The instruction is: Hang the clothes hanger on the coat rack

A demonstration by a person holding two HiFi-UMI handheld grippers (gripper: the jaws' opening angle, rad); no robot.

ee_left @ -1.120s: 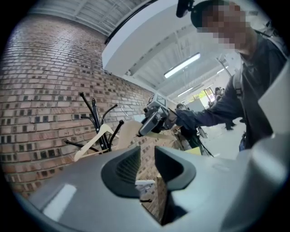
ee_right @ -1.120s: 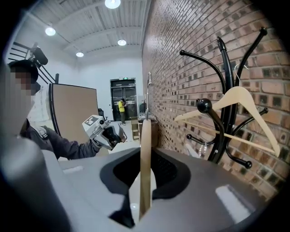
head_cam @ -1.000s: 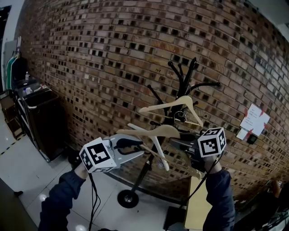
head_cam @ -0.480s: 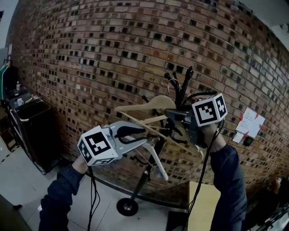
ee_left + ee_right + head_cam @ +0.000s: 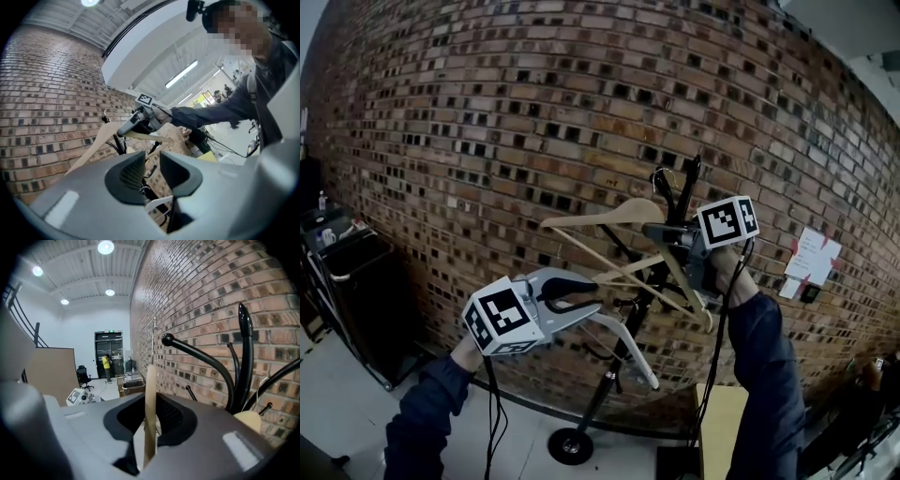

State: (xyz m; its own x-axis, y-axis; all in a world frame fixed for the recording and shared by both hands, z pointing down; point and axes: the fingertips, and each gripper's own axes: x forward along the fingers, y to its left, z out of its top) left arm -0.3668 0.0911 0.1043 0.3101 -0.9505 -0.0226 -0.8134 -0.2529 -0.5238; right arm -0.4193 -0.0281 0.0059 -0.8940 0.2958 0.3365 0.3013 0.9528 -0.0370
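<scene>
My right gripper (image 5: 661, 232) is shut on the lower bar of a wooden hanger (image 5: 609, 216), held high beside the top prongs of the black coat rack (image 5: 623, 361). The hanger's metal hook (image 5: 664, 174) is close to those prongs; I cannot tell whether it touches them. In the right gripper view the wooden bar (image 5: 150, 404) stands upright between the jaws of the right gripper (image 5: 150, 420), with the rack's prongs (image 5: 206, 364) just to the right. My left gripper (image 5: 591, 305) is lower left, shut on a white hanger (image 5: 630, 349) that slants down. From the left gripper (image 5: 152, 171), the wooden hanger (image 5: 91, 147) and right gripper (image 5: 136, 122) lie ahead.
A brick wall (image 5: 487, 141) fills the background behind the rack. The rack's round base (image 5: 572, 445) stands on a pale floor. A dark cart (image 5: 352, 272) is at the far left, papers (image 5: 811, 262) are pinned on the wall at right, and a tan board (image 5: 722, 431) is below my right arm.
Both grippers have risen. The right gripper carried the wooden hanger up from mid-rack to the level of the top prongs. The left gripper kept the white hanger and moved slightly up.
</scene>
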